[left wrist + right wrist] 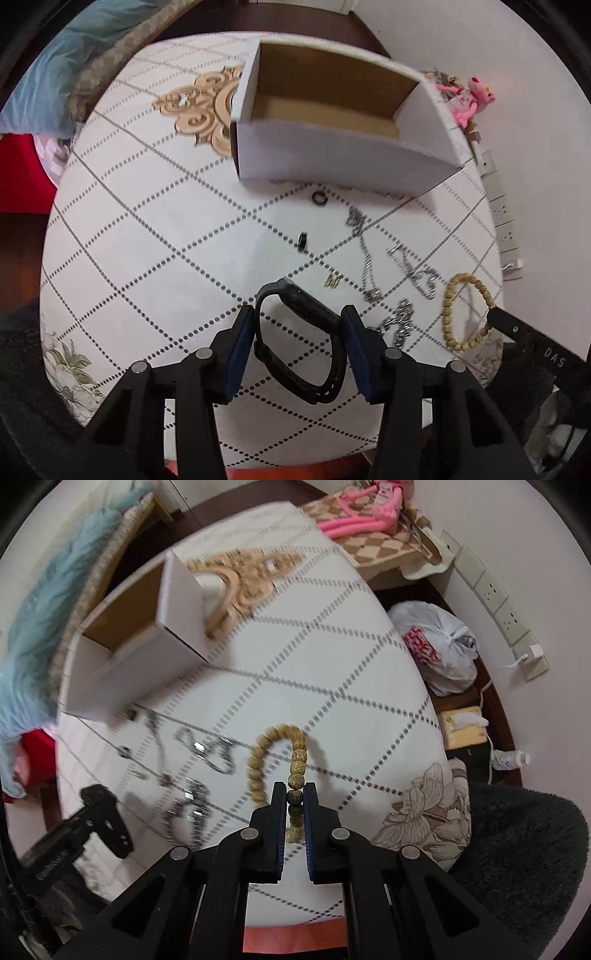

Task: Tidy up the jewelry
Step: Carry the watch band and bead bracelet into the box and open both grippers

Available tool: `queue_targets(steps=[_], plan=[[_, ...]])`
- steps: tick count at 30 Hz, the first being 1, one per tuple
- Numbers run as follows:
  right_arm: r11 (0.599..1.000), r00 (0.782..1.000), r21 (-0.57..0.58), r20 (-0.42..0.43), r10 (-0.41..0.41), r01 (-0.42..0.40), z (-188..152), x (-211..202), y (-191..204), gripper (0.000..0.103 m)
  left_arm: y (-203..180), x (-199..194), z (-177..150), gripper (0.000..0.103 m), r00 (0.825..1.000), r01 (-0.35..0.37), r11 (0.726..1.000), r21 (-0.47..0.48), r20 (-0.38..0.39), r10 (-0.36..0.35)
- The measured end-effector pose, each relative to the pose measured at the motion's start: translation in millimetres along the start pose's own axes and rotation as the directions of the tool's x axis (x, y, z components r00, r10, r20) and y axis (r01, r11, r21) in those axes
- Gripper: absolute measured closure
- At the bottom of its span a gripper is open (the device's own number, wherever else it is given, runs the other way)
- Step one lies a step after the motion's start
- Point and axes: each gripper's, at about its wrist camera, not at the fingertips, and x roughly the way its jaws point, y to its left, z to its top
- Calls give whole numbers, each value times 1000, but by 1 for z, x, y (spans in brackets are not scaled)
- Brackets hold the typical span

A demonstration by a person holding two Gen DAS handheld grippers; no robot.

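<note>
My left gripper [297,317] is shut on a black watch band [295,343], held just above the table. My right gripper [295,792] is shut on a wooden bead bracelet [275,753], which also shows at the right in the left wrist view [463,314]. An open white cardboard box [332,147] with a brown inside stands beyond the jewelry; it also shows in the right wrist view [140,642]. Two black rings [319,198] [303,242], a small gold piece [332,280] and silver chains [369,258] lie on the tablecloth between box and grippers.
The round table [147,240] has a white dotted-diamond cloth. A pink toy [469,101] sits at the far right edge. A wall socket strip [502,210] runs along the right. A plastic bag [439,650] and dark fuzzy cushion [524,849] lie beside the table.
</note>
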Motion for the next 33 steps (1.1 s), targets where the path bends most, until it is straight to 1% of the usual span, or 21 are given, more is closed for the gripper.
queue_targets(steps=[5, 8, 11, 12, 14, 16, 19, 23, 28, 31, 33], plan=[[998, 996, -31, 59, 65, -63, 17, -33, 18, 94, 4, -32, 20, 59, 998, 29, 1000, 5, 55, -29], [992, 990, -65, 89, 113, -108, 33, -55, 34, 94, -8, -44, 33, 59, 995, 48, 999, 18, 91, -49], [981, 977, -114, 129, 171, -157, 53, -83, 54, 94, -22, -56, 60, 59, 989, 70, 997, 32, 130, -74], [978, 973, -124, 137, 186, -170, 57, -89, 57, 94, -33, -50, 72, 59, 987, 77, 997, 31, 136, -81], [969, 963, -152, 155, 220, -197, 73, -100, 71, 94, -40, -47, 93, 59, 986, 87, 996, 37, 143, -91], [961, 957, -190, 173, 232, -199, 92, -106, 89, 94, -40, -45, 113, 59, 984, 98, 994, 38, 144, -103], [955, 957, -224, 171, 235, -194, 118, -99, 108, 94, -41, -35, 142, 59, 985, 87, 995, 48, 144, -93], [952, 964, -231, 128, 234, -200, 151, -75, 128, 94, -38, -17, 172, 59, 989, 93, 995, 31, 116, -96], [954, 969, -207, 67, 236, -218, 173, -44, 134, 94, -33, 10, 199, 55, 994, 97, 995, -3, 56, -97], [947, 963, -185, 17, 269, -261, 180, -26, 135, 94, -31, 22, 207, 55, 994, 109, 994, -32, 24, -108], [939, 954, -169, -41, 298, -301, 183, -13, 135, 94, -31, 28, 212, 51, 998, 68, 997, -30, 15, -68]])
